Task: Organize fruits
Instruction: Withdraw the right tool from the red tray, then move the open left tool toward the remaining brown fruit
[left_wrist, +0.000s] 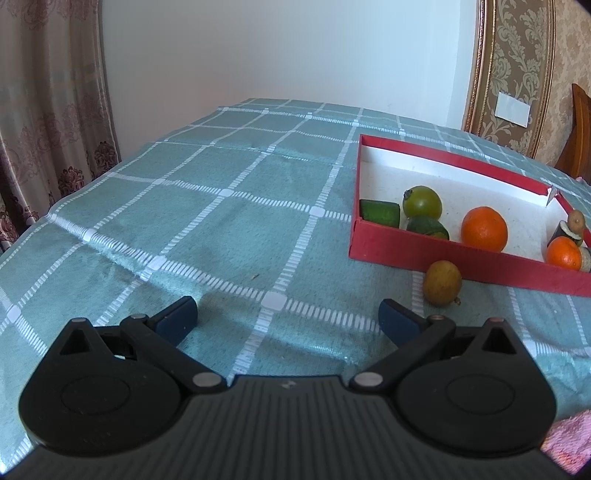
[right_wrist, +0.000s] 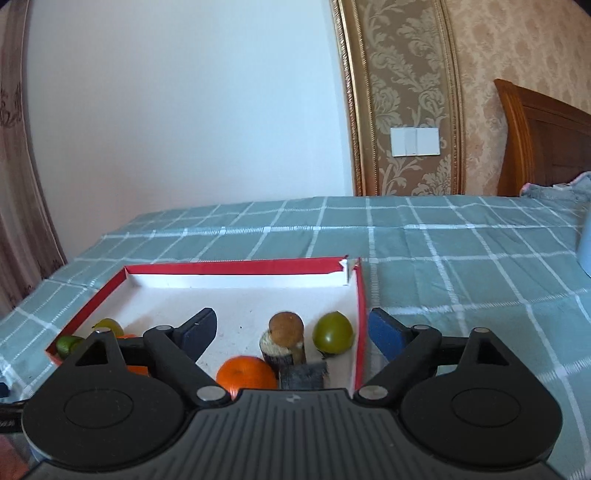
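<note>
Left wrist view: left gripper (left_wrist: 287, 317) spread wide, empty, near yellow-brown fruit (left_wrist: 442, 283) outside red box (left_wrist: 424, 258); right gripper (right_wrist: 293, 332) likewise wide, empty.

Bare tablecloth (left_wrist: 221, 206) left of red box (left_wrist: 424, 254); yellow fruit (left_wrist: 442, 283) against near wall blocks that approach; inside, far white floor open; wooden mushroom (right_wrist: 286, 339) and orange (right_wrist: 245, 373) crowd right corner.

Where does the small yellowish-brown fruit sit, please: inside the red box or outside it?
Outside: the yellowish-brown fruit lies on the tablecloth, just before the red box near wall.
</note>
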